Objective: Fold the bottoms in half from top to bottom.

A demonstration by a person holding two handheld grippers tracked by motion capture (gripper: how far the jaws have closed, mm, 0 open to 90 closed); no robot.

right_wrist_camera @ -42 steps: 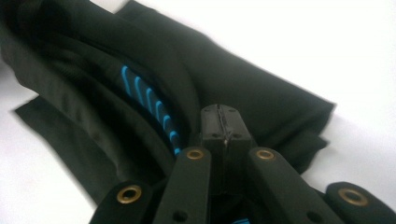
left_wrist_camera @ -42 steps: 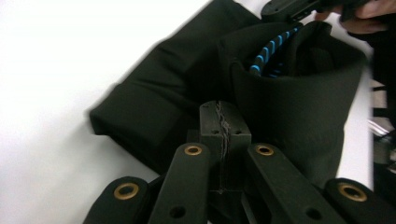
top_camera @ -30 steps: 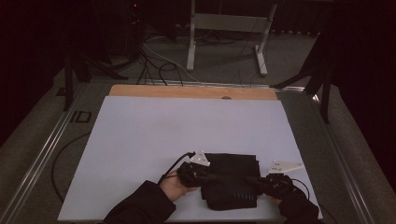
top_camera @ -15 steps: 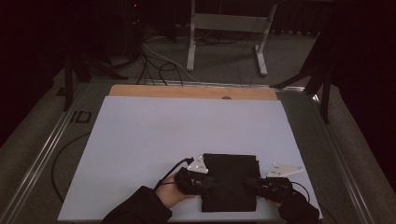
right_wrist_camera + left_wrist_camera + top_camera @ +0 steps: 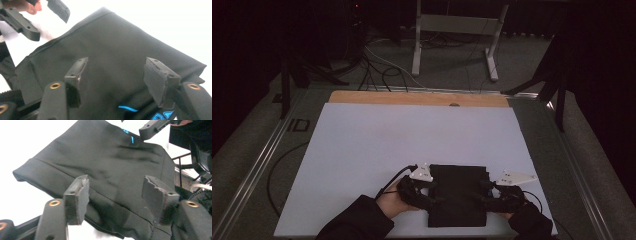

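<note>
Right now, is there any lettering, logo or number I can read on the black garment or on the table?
Blue print on the folded black garment, at the bottom edge of the right gripper view: cut off, not readable.
Two blue marks on the garment in the left gripper view: too small to read.
"ID" mark on the table frame at left: blurred, uncertain.

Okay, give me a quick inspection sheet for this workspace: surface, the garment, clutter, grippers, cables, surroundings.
Surface: white sheet over a table with a wooden far edge.
Job's things: folded black garment with blue markings, lying flat at the near edge.
Clutter: nothing seen.
Grippers: left gripper and right gripper at the garment's two sides; their jaws have just been opening and stand apart above the cloth, not gripping it.
Cables: black cable trails from the left gripper; loose cables on the floor beyond.
Surroundings: dark room, grey stand legs behind the table.
</note>
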